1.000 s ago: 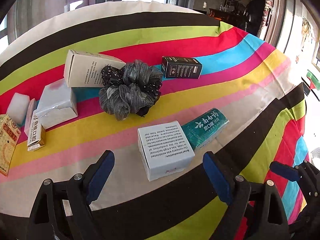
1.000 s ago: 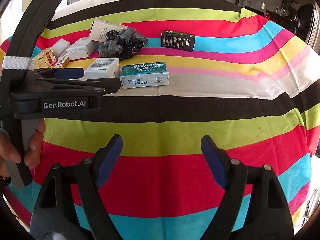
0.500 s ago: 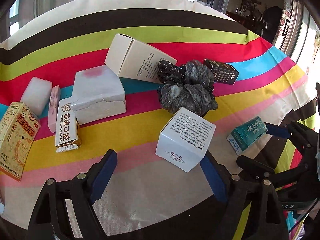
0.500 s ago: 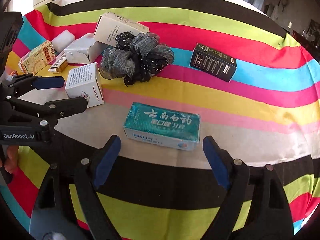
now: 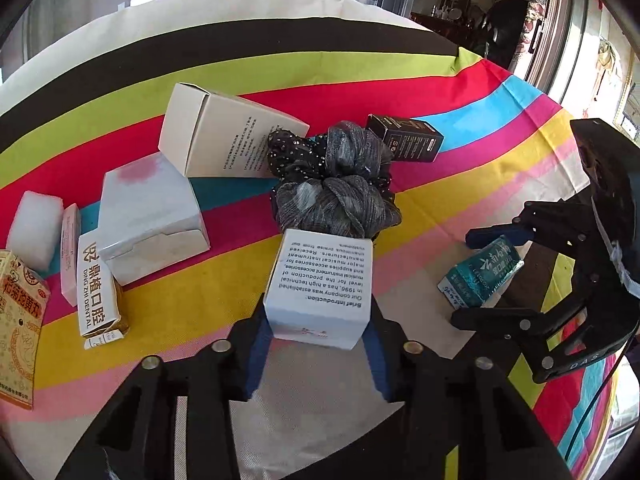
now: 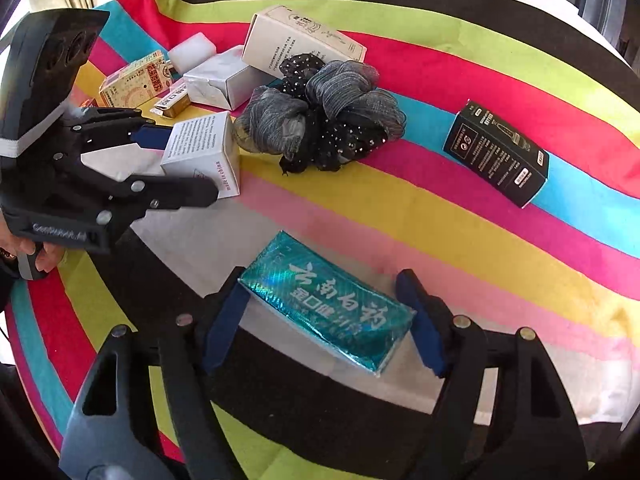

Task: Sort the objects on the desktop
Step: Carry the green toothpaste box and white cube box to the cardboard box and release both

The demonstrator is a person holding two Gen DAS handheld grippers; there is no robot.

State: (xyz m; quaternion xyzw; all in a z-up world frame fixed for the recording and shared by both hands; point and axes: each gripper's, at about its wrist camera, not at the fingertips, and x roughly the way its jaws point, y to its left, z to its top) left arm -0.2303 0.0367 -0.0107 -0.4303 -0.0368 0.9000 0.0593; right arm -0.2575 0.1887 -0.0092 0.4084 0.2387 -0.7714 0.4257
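A small white box (image 5: 320,280) with black print sits between the blue pads of my left gripper (image 5: 317,312), whose jaws are closing and press on its two sides. The right wrist view shows the same grip, left gripper (image 6: 188,166) on the white box (image 6: 204,148). A shiny teal box (image 6: 328,308) lies slantwise between the fingers of my right gripper (image 6: 320,280). Its jaws are closing, with the pads close beside the box. From the left wrist, the right gripper (image 5: 462,276) straddles the teal box (image 5: 480,276).
On the striped tablecloth (image 6: 440,216) a grey and black scrunchie (image 5: 336,192) lies just behind the white box. A black box (image 6: 496,156) is at the right. At the left stand a tall white carton (image 5: 224,140), a silver box (image 5: 148,216), a dental box (image 5: 96,284), a yellow box (image 5: 20,332) and a foam block (image 5: 34,228).
My left gripper has moved in and closed on the white box. My right gripper has rolled, come over the teal box and narrowed its jaws around it.
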